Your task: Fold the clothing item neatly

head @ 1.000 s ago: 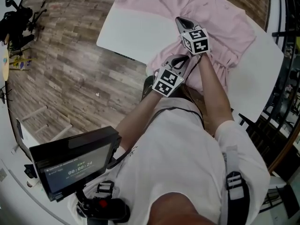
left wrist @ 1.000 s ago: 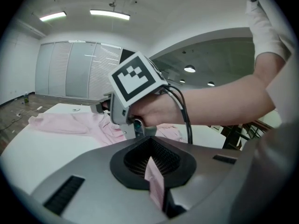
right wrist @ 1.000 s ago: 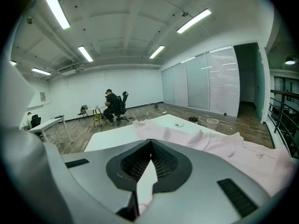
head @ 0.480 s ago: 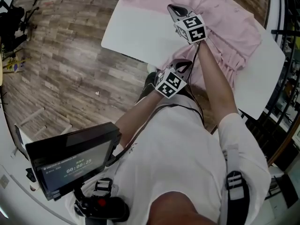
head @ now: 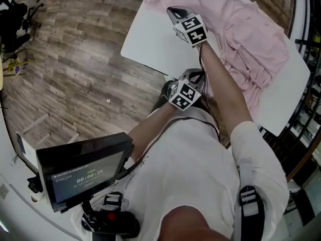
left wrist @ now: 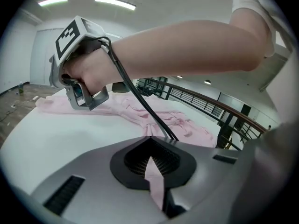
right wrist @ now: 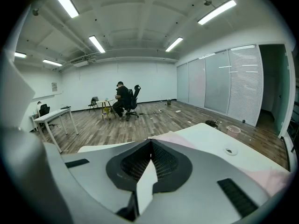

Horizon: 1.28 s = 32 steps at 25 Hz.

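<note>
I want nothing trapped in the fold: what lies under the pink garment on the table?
Around the garment only the bare white table shows, so it rests on that. Whatever may lie beneath the bunched cloth itself is covered and cannot be seen.

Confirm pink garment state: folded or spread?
Spread, rumpled, not folded: pink garment lies bunched across the white table; left tool and right tool each pinch its fabric.
</note>
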Tool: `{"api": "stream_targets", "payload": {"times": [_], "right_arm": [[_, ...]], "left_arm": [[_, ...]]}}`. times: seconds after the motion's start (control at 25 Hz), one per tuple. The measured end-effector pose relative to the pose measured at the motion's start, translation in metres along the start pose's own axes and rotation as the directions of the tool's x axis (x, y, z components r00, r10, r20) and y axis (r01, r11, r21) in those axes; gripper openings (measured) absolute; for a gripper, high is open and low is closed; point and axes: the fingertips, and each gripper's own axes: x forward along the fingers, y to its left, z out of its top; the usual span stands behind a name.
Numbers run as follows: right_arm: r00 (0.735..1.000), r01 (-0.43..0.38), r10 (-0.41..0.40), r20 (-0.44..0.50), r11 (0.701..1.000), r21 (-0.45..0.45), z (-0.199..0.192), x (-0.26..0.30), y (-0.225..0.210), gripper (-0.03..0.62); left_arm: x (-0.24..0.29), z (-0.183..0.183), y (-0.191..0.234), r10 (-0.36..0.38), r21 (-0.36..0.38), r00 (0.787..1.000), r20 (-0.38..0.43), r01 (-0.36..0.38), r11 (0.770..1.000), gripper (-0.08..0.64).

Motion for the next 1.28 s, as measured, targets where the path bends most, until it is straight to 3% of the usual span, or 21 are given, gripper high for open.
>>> {"api": "stream_targets", "payload": {"times": [0.32, 0.48, 0.88, 1.12, 1.2, 1.28], "right_arm": [[0.999, -0.007, 0.005, -0.037, 0.999, -0.041, -0.002, 0.079, 0.018, 0.006], [0.997, -0.009, 0.005, -0.075, 0.998, -0.055, -0.007, 0.085, 0.022, 0.072], [0.988, 0.015, -0.025, -0.150, 0.998, -0.067, -0.011, 0.133, 0.014, 0.121], [0.975, 0.009, -0.029, -0.221, 0.996, -0.091, -0.025, 0.145, 0.015, 0.117], [0.972, 0.008, -0.030, -0.234, 0.995, -0.095, -0.028, 0.145, 0.014, 0.049], [0.974, 0.011, -0.032, -0.226, 0.996, -0.092, -0.027, 0.142, 0.013, 0.032]], "left_arm": [[-0.019, -0.017, 0.062, 0.070, -0.095, 0.998, 0.001, -0.070, 0.993, 0.003], [-0.022, -0.018, 0.064, 0.088, -0.121, 0.996, 0.007, -0.086, 0.989, 0.003], [-0.032, -0.012, 0.103, 0.119, -0.171, 0.993, 0.024, -0.113, 0.979, 0.003], [-0.033, -0.012, 0.112, 0.129, -0.178, 0.991, 0.023, -0.123, 0.976, 0.002], [-0.034, -0.011, 0.114, 0.132, -0.173, 0.991, 0.020, -0.127, 0.977, 0.003], [-0.036, -0.010, 0.115, 0.135, -0.169, 0.991, 0.020, -0.130, 0.977, 0.003]]}}
